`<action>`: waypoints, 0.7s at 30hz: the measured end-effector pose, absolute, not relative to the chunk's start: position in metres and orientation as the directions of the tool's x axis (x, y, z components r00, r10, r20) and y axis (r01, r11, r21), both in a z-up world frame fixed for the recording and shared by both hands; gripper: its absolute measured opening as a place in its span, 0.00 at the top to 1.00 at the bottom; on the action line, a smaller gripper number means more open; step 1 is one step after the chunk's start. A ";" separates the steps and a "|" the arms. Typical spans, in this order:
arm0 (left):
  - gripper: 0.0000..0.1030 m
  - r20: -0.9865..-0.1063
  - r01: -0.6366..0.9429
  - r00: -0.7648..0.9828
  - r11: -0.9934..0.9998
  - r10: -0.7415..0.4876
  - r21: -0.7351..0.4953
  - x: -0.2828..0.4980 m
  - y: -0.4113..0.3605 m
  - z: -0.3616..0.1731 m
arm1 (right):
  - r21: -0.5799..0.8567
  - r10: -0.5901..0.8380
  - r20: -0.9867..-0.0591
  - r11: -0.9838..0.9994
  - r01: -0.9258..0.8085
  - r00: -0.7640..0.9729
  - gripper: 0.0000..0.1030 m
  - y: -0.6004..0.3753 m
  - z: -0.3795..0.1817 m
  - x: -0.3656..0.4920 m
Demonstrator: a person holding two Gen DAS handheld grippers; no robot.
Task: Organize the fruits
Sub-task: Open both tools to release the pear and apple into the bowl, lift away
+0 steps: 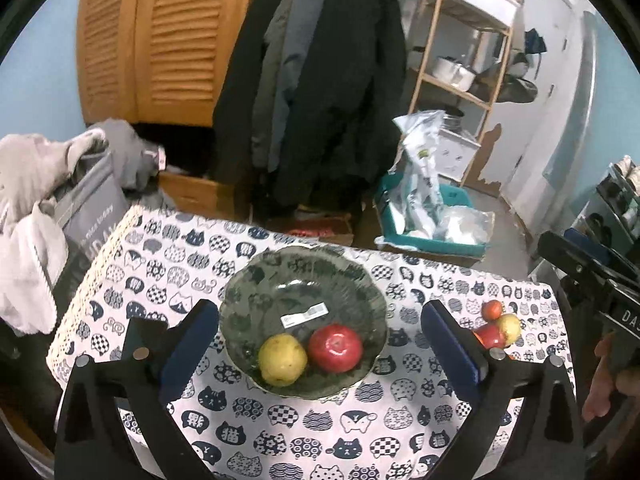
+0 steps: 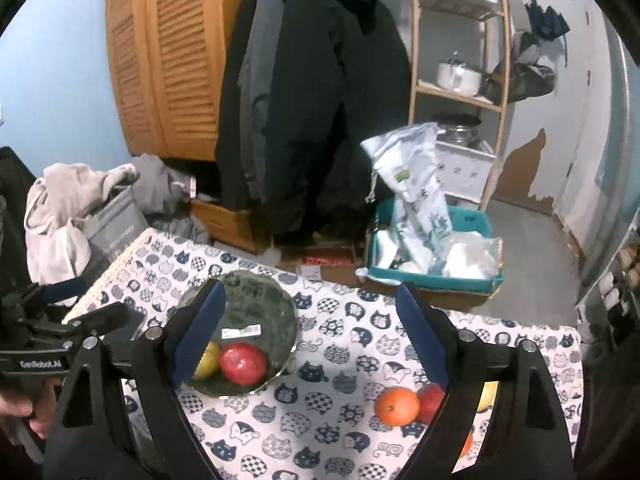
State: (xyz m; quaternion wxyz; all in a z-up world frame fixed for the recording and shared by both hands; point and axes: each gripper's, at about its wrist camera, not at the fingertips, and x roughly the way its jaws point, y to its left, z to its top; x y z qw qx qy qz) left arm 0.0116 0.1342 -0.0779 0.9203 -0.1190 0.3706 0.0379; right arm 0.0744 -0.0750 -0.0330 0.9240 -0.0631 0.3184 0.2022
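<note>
Left tongs (image 1: 320,344) stand spread wide and empty above the green scalloped bowl (image 1: 280,280), which sits on the cat-print surface (image 1: 168,264). Inside the bowl, at six o'clock, a yellow fruit (image 1: 282,359), perhaps a pear, touches a red apple (image 1: 335,348) on its right. Right tongs (image 2: 310,336) are likewise parted, gripping nothing. At their five o'clock an orange (image 2: 397,405) lies on the cloth against a red apple (image 2: 430,400), with a yellowish fruit (image 2: 489,396) half hidden behind the right finger.

Green bowl (image 1: 304,280) holding yellow pear (image 1: 282,359) and red apple (image 1: 335,347) — left tool (image 1: 320,332) wide open, empty
</note>
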 end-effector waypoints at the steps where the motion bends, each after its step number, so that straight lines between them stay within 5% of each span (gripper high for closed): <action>1: 0.01 -0.684 -0.150 0.729 0.971 -0.019 -0.187 0.010 0.131 -0.074 | 0.014 0.334 -0.608 0.911 -0.411 0.720 0.13 -0.080 -0.031 0.071; 21: 0.01 -0.605 -0.001 0.794 0.995 -0.058 -0.096 0.001 0.049 -0.029 | -0.004 0.250 -0.582 0.951 -0.310 0.774 0.12 -0.188 -0.014 0.037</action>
